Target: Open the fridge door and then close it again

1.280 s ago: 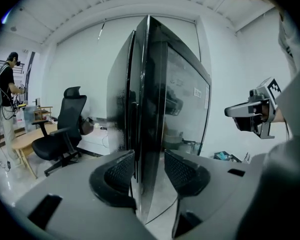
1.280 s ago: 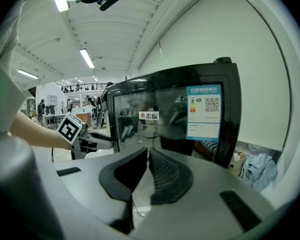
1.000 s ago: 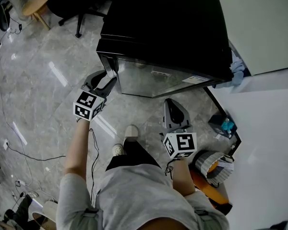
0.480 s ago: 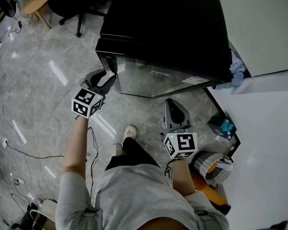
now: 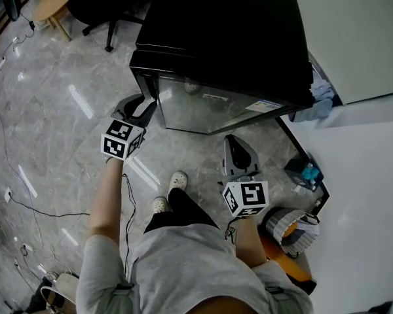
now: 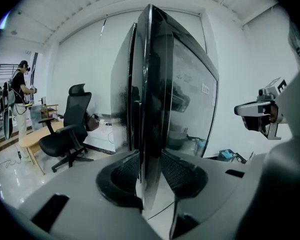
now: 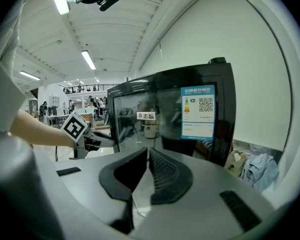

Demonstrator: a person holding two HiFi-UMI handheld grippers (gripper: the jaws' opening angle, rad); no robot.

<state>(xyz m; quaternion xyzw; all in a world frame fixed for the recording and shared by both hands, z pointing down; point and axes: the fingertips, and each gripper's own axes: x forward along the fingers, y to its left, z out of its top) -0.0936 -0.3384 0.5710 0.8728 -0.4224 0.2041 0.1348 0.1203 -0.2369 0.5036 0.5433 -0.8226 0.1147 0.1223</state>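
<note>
A black fridge (image 5: 223, 38) with a glass door (image 5: 203, 106) stands on the floor in front of me. My left gripper (image 5: 146, 107) is at the door's left edge. In the left gripper view its jaws (image 6: 151, 169) have just been closing, and both pads now touch the door edge (image 6: 155, 109) between them. My right gripper (image 5: 234, 142) hangs in front of the door's right half, apart from it. Its pads (image 7: 148, 151) meet with nothing between them, and it faces the glass and a label (image 7: 197, 111).
A black office chair (image 5: 98, 5) and a wooden table (image 5: 52, 2) stand at the back left. Cables (image 5: 26, 201) cross the marble floor. A white panel (image 5: 367, 175), a box of items (image 5: 304, 172) and a blue cloth (image 5: 324, 93) are at the right.
The left gripper's jaws have narrowed onto the door's edge while the hand stayed in place. The person's feet have shifted. The right gripper has not moved.
</note>
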